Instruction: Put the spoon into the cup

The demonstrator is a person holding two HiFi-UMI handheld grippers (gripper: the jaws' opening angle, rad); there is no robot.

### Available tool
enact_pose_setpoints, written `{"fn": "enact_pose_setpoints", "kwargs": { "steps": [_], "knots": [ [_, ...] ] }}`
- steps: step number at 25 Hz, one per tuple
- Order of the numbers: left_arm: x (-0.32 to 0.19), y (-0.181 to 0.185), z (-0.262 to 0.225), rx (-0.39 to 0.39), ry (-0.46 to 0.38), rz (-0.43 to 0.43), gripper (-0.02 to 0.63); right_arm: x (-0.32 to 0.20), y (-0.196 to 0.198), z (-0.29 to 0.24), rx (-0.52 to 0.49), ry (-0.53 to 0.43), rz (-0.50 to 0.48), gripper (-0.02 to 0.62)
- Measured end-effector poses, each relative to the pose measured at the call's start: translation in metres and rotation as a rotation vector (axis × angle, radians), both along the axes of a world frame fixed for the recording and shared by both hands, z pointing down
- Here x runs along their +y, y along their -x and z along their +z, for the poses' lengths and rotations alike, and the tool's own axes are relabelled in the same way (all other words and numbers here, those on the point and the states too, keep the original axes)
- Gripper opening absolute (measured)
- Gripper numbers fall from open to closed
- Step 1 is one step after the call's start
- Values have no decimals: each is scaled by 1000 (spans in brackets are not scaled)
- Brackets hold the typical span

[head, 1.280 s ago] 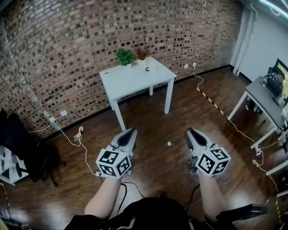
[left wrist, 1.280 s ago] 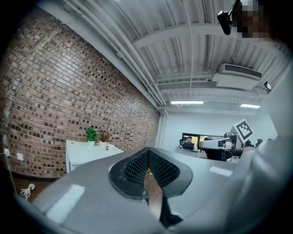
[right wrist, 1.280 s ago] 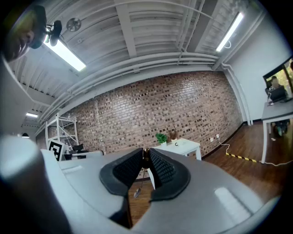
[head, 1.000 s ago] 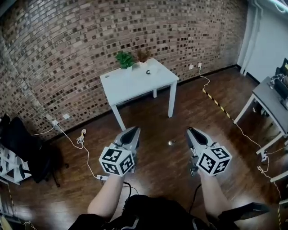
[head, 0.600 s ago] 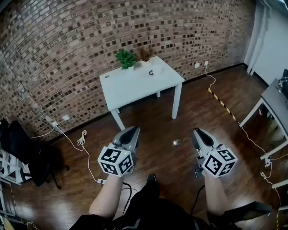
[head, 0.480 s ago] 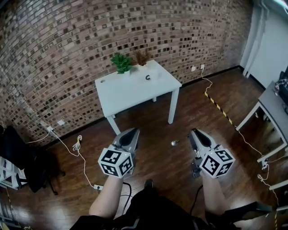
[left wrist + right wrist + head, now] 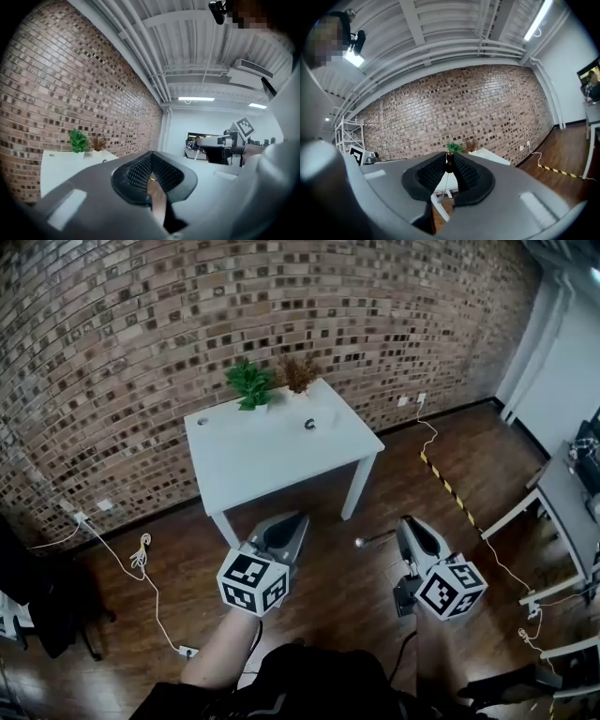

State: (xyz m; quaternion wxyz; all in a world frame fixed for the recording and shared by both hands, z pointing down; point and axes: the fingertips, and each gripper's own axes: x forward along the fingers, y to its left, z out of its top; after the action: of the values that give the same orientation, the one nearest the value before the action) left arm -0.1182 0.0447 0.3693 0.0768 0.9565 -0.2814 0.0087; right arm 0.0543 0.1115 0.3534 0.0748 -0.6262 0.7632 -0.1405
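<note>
The tabletop [image 7: 272, 454] stands against the wall [image 7: 141, 334]. A plant [image 7: 249, 383] and a second plant [image 7: 297, 372] sit together at its rear edge, with the cup [image 7: 308, 424] just before them. The left claw [image 7: 298, 521] and right claw [image 7: 405, 523] hang side by side over the floor [image 7: 337, 596] before the tabletop. The spoon [image 7: 373, 539] juts from the right claw toward the left.

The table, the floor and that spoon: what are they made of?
The table has a smooth matte white top and legs, probably painted wood or laminate; I cannot tell which. The floor is dark brown planks with a glossy sheen: wood or wood-look laminate. The spoon is thin and grey with a glinting bowl, likely metal.
</note>
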Motion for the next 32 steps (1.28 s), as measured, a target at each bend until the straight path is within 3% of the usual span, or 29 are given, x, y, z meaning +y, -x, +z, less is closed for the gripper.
{"fn": "enact_pose_setpoints", "kwargs": {
  "steps": [10,21,26,32],
  "knots": [
    [-93,-47,36,-28,71,-60,-6,-113,-41,23,14,26,-65,55],
    [-193,-134,33,-118,60,-225,-6,-245,-125,20,-21,-29,-217,55],
    [-236,-142,36,-147,53,-322,-6,-301,-140,30,-46,-17,-248,55],
    [-297,-144,49,-109,82,-301,-6,-373,-131,46,-24,6,-259,55]
  ]
}}
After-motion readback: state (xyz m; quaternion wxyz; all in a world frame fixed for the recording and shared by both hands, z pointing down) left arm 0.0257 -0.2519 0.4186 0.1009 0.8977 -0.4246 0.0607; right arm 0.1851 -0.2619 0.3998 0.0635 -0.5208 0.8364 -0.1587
